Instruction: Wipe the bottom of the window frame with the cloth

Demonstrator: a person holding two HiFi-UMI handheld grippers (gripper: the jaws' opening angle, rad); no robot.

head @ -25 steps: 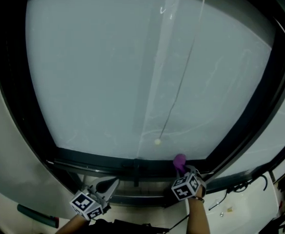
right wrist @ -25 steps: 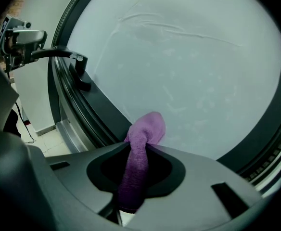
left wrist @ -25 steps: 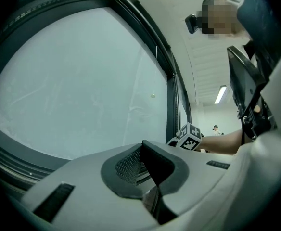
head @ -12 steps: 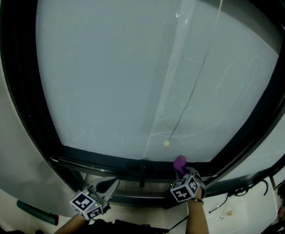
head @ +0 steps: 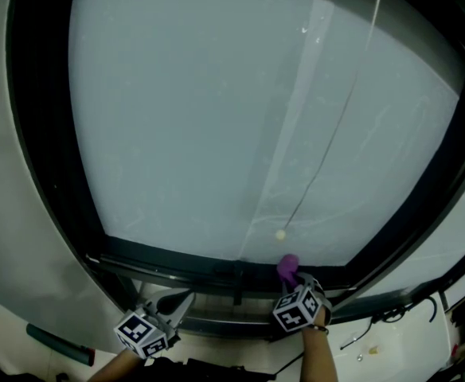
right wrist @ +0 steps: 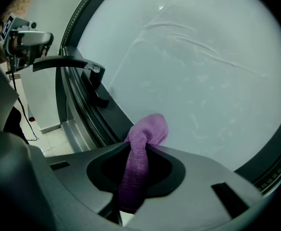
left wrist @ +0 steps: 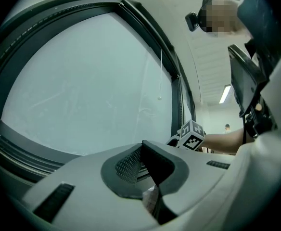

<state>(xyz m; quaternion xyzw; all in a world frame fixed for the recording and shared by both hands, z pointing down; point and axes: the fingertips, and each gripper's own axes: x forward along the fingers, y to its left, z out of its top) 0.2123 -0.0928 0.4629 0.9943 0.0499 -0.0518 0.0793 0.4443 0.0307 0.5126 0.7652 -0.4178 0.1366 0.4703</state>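
My right gripper (head: 293, 280) reaches to the bottom of the window frame (head: 177, 259), jaws clamped on one purple cloth (head: 287, 266); left gripper (head: 183, 299) (jaws together, empty) hangs lower

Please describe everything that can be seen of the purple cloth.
The purple terry-like cloth is soft and fuzzy, bunched into a thick roll. The right gripper is shut on it; a rounded end sticks out beyond the jaws, at the dark bottom window frame, apparently pressing where it meets the pale glass.
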